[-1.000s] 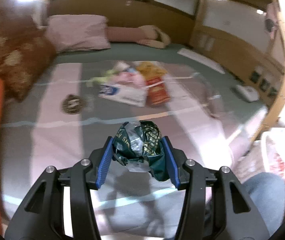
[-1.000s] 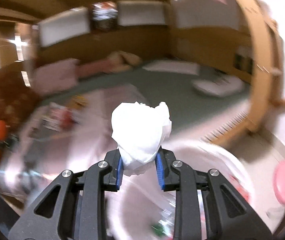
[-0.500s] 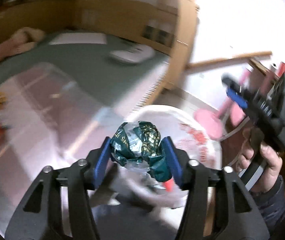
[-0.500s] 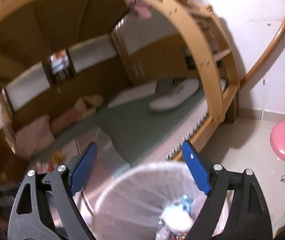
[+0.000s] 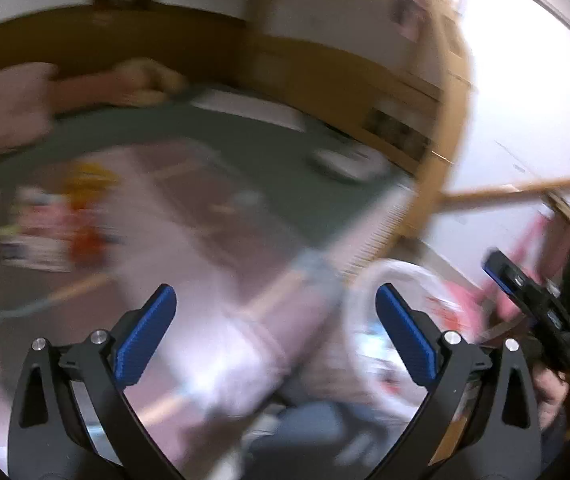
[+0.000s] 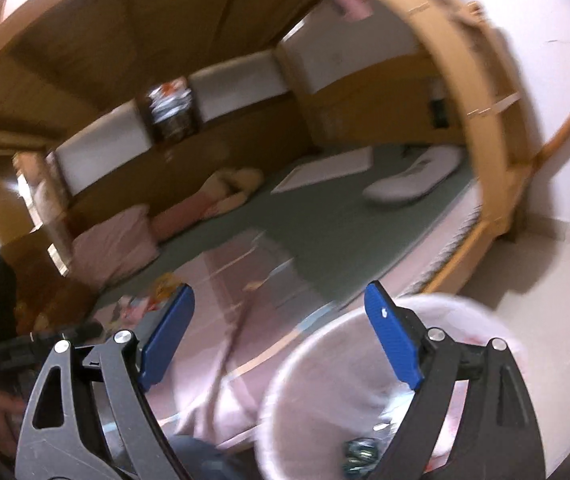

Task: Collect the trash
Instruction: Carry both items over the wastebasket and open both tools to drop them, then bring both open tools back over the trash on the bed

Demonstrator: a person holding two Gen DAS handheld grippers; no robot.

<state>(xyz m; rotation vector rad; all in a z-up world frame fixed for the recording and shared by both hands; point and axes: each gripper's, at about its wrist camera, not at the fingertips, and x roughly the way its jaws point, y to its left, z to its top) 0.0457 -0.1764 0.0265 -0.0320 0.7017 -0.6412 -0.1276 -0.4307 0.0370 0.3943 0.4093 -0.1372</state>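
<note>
My left gripper (image 5: pixel 275 334) is empty, its blue fingers (image 5: pixel 145 336) spreading wider as I watch, with only the blurred bed (image 5: pixel 269 152) and its pink cover beyond them. My right gripper (image 6: pixel 279 338) also stands wide apart and holds nothing; it hangs over the near rim of the white-lined bin (image 6: pixel 309 364) beside the bed.

The trash left to collect is a loose heap of wrappers (image 5: pixel 57 228) on the pink cover: white, red and yellow packets, smeared by motion. They lie far ahead of my left fingers and off to their left, nowhere near touching. From the right wrist they peek just above my left-side finger, further off.

I judge them light, thin, crinkly and slippery, not fragile. I would pinch a bunched fold or an edge, since flat film may slide out.

A green crumpled wrapper (image 6: pixel 359 454) already sits inside the bin.
</note>
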